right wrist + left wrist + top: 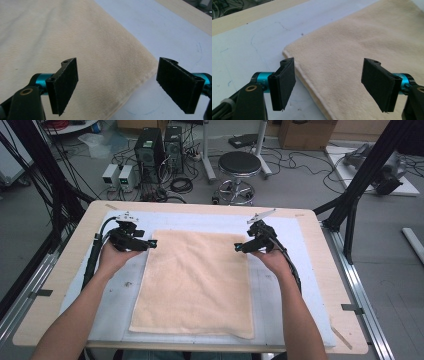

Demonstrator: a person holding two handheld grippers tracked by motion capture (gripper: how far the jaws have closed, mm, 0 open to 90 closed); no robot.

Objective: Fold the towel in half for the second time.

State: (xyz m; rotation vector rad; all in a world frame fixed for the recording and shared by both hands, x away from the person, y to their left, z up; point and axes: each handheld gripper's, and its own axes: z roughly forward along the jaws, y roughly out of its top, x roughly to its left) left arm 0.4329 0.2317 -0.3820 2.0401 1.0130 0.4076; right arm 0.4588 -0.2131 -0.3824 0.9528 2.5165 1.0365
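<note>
Towel: a cream terry cloth is laid flat across the middle of the high view, on a pale blue mat that covers the wooden table; its far edge runs across the centre of the frame, its near edge lies at the lower middle.

Left gripper: seen left of centre in the high view, at the towel's far left corner; the jaws stand apart and nothing is pinched. In the left gripper view the hemmed edge passes between the two pads.

Right gripper: seen right of centre in the high view, at the far right corner; it is likewise released, with the corner's hem lying between the spread pads in the right gripper view.

Step in hand: judged to be the approach to both far corners, before any grip is taken.

Next move: each gripper would need to be lowered so that one pad slides under the hem, then closed on the cloth; a fold toward the near edge seems likely.

Risk: the mat may be caught along with the towel.
</note>
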